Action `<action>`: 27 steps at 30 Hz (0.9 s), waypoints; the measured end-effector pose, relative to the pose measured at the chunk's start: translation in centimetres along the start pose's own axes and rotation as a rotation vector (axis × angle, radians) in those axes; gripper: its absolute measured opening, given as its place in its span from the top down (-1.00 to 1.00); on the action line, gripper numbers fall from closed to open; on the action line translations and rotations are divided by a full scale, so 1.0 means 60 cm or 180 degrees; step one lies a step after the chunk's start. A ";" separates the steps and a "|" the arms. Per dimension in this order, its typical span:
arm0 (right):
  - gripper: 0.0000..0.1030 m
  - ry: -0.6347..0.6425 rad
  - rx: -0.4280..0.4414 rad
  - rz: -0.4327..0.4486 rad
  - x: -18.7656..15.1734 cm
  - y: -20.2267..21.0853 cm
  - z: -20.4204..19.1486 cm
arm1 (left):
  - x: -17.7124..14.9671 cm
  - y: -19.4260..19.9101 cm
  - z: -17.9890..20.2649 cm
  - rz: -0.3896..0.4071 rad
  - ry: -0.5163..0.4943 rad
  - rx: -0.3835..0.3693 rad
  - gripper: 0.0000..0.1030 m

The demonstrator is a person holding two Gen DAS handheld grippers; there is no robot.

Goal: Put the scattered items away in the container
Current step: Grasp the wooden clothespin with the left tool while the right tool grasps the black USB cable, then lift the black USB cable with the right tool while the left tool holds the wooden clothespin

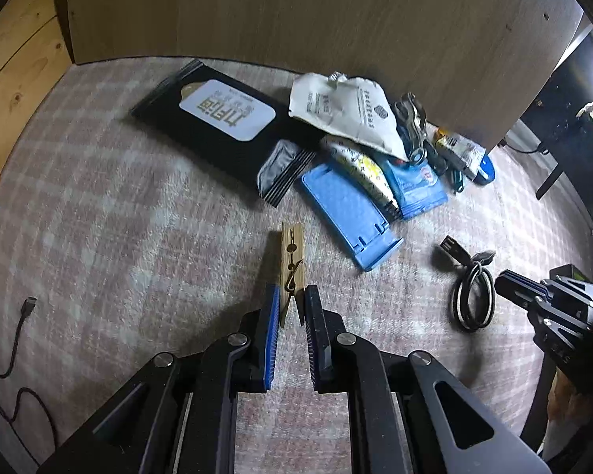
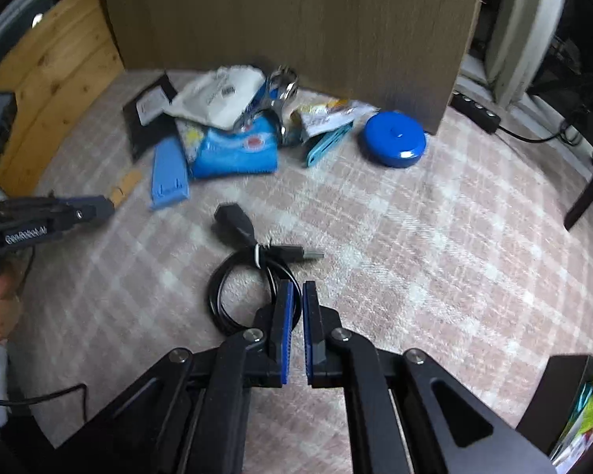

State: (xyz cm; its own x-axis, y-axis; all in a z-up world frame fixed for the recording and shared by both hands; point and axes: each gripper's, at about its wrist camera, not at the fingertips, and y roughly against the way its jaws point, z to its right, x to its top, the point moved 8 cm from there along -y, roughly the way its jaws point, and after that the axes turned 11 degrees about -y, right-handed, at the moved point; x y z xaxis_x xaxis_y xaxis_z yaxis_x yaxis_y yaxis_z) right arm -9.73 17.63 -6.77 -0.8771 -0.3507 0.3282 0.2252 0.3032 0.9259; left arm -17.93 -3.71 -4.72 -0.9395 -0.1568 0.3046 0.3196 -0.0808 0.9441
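My left gripper (image 1: 292,296) is shut on the tail of a wooden clothespin (image 1: 291,254), which points forward over the checked carpet; it also shows in the right wrist view (image 2: 124,186). My right gripper (image 2: 297,290) is shut on the coiled black USB cable (image 2: 253,264), at the coil's right side; the cable also shows in the left wrist view (image 1: 470,280). A heap of scattered items lies ahead: a black wipes pack (image 1: 221,126), a white pouch (image 1: 348,108), a blue case (image 1: 348,217) and a blue packet (image 2: 235,150).
A brown board (image 1: 316,12) stands upright behind the heap. A round blue box (image 2: 393,138) lies to its right. A dark container (image 2: 573,399) with colourful items sits at the right wrist view's bottom right. A black cable (image 1: 16,339) trails at left.
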 end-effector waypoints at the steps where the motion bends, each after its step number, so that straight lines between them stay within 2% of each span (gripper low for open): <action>1: 0.82 0.0022 0.0008 -0.0028 0.001 -0.004 -0.001 | -0.001 -0.003 -0.001 -0.0016 0.0008 0.0005 0.77; 7: 0.48 0.0211 -0.0038 -0.0062 0.018 -0.022 -0.013 | 0.004 -0.010 -0.002 0.0006 -0.0018 0.0064 0.75; 11: 0.47 0.0290 -0.0050 -0.0012 0.024 -0.025 -0.025 | 0.006 -0.006 -0.004 0.0043 -0.0007 0.0020 0.77; 15: 0.48 0.0253 0.0247 -0.0129 0.022 -0.010 -0.040 | 0.003 -0.002 -0.006 0.0038 0.0001 -0.0001 0.77; 19: 0.47 0.0464 0.0051 -0.0149 0.022 -0.015 -0.054 | 0.002 0.003 -0.006 0.0048 0.0021 0.0002 0.77; 24: 0.47 0.0321 0.0150 -0.0219 0.028 -0.017 -0.058 | -0.001 0.009 -0.005 0.0062 -0.0010 -0.0008 0.77; 27: 0.47 0.0435 0.0044 -0.0199 0.024 -0.024 -0.062 | -0.003 0.013 -0.004 0.0072 -0.0033 0.0006 0.77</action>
State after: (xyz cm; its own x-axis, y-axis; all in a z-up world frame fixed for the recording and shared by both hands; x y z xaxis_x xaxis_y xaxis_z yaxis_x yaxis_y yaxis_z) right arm -9.76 13.41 -6.95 -0.8232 -0.4862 0.2933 0.1652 0.2890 0.9430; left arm -17.50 -3.95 -4.08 -0.9333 -0.1483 0.3271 0.3405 -0.0755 0.9372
